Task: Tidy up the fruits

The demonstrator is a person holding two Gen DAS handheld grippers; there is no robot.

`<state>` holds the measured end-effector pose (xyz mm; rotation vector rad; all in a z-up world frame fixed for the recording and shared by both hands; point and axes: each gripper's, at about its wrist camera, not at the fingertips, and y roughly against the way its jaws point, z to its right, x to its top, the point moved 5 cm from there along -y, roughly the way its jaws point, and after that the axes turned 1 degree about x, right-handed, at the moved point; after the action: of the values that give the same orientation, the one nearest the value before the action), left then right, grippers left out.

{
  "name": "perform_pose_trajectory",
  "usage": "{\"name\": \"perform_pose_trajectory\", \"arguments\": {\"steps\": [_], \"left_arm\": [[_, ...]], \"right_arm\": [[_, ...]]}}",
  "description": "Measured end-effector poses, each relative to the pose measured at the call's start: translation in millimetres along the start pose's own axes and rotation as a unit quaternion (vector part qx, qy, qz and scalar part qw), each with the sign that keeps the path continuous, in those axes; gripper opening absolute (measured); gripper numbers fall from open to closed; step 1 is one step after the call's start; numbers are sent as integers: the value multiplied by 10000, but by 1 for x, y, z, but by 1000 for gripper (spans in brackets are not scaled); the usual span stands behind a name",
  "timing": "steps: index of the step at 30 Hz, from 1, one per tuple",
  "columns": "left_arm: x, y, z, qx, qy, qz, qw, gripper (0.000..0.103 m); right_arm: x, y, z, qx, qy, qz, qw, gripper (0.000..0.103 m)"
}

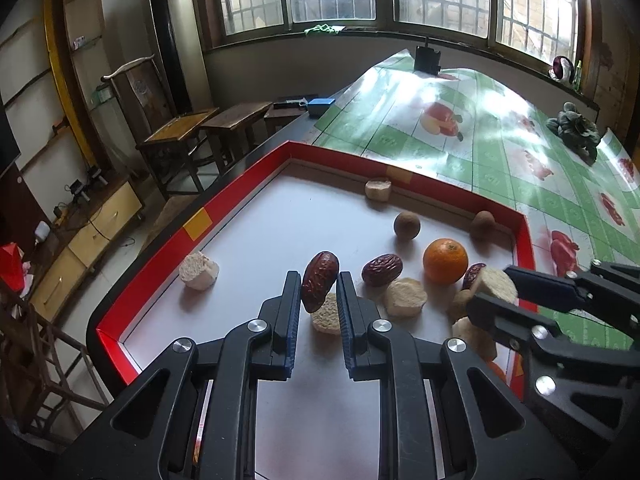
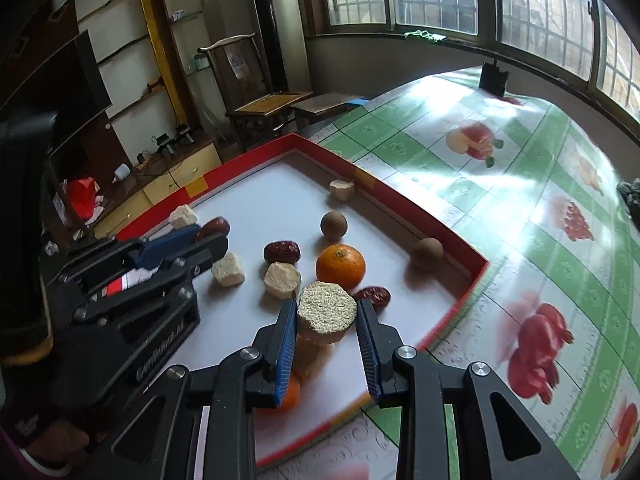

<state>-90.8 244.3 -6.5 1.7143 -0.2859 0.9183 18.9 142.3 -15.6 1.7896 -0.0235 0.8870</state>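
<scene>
Red date (image 1: 319, 286) sits clamped btwn left gripper (image 1: 318, 292) fingers, lifted over tray (image 1: 240, 196). Right gripper (image 2: 326, 314) fingers clamp pale dried chunk (image 2: 327, 307), w/ orange (image 2: 340, 266) just beyond the tips.

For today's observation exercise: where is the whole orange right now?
The orange lies on the tray floor toward its right side in the left wrist view, between a red date and a brown round fruit.

The tray (image 1: 240, 184) was red-rimmed with yellow patches. The tablecloth (image 2: 540, 184) was green-checked, printed with red fruit.
</scene>
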Motion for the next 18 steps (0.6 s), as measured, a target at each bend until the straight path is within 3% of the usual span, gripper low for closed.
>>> {"name": "perform_pose_trajectory", "arguments": {"steps": [8,14,17,18], "left_arm": [[-1,-8,-8,67,138,-95,9998,17],[-4,-11,-6,40,211,-226,9995,20],[-4,-9,-5,87,203,-186,9996,41],[-4,-7,-5,53,228,-143,9996,53]], "right_arm": [[3,-19,-8,-6,261,-62,9996,29],[2,-9,-1,245,-13,-21,9997,29],[-1,-1,0,211,-39,23,9998,29],[-3,2,0,200,-67,45,9998,29]]}}
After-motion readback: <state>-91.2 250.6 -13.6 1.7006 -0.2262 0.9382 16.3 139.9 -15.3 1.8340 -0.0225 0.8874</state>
